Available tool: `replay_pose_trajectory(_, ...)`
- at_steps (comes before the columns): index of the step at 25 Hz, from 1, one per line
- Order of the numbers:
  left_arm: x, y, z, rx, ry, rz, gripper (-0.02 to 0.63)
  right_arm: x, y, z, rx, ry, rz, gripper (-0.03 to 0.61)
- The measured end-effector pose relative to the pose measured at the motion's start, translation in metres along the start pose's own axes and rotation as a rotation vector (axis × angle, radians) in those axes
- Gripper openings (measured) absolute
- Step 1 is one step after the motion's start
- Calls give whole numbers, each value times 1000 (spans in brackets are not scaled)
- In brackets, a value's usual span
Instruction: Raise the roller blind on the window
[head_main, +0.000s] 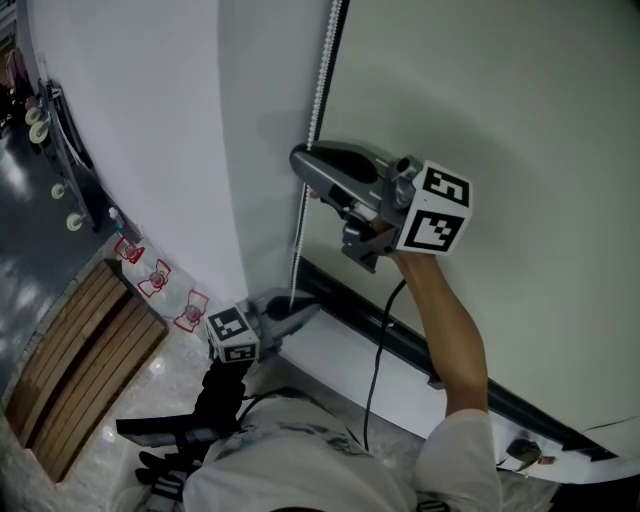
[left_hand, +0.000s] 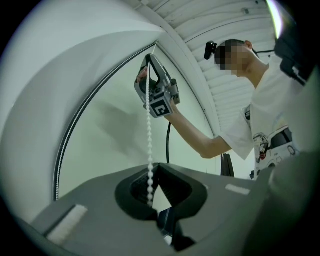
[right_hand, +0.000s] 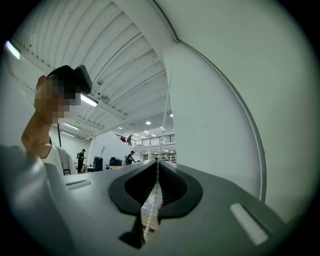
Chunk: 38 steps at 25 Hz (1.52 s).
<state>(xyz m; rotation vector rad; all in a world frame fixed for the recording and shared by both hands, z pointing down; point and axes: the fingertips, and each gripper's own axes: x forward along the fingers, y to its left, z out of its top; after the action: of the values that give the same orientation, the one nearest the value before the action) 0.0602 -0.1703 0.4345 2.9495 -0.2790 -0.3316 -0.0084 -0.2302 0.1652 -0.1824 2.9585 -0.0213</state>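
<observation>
We log the roller blind (head_main: 500, 110) hanging down over the window. Its white bead chain (head_main: 313, 95) hangs along the blind's left edge. The right gripper (right_hand: 157, 163) is clamped on the chain high up. The left gripper (left_hand: 153, 167) is clamped on the same chain lower down, near a dark rail (head_main: 400, 340). Each marker cube (head_main: 435, 208) carries black-and-white squares.

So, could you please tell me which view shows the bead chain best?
The head view: the chain runs from the top edge down through the right tool to the left tool. The left gripper view shows only the stretch between the tools; the right gripper view, beads in its tool and above.
</observation>
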Motion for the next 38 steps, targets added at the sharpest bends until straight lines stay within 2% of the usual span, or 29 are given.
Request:
replay_pose_trajectory(4,7,6,10,-8,4,5,-2,-4,-9,-16,44,30,-1,14)
replay_pose_trajectory(10,0,-1,0,-4,1,1,-2,-6,9,-73,82,94,-2,14)
replay_pose_trajectory(22,0,2,2,1,-6,4,-2,-26,17,-147,189,165,-18,14)
replay_pose_trajectory(24,1,1,4,4,-9,1,-2,-29,16,-144,199,142,-23,14)
replay_pose_trajectory(27,2,2,6,5,-11,2,-2,-30,15,-142,124,152,-54,22)
replay_pose_trajectory(29,2,2,6,6,-9,1,-2,-28,16,-145,76,183,-61,115)
replay_pose_trajectory(31,2,1,5,6,-8,-1,-2,-26,14,-137,66,166,-60,141)
replay_pose_trajectory(35,2,2,5,4,-9,0,-2,-22,1,-87,32,73,-73,143)
replay_pose_trajectory(38,1,3,5,4,-9,4,-2,-17,-8,-37,-37,4,-84,143)
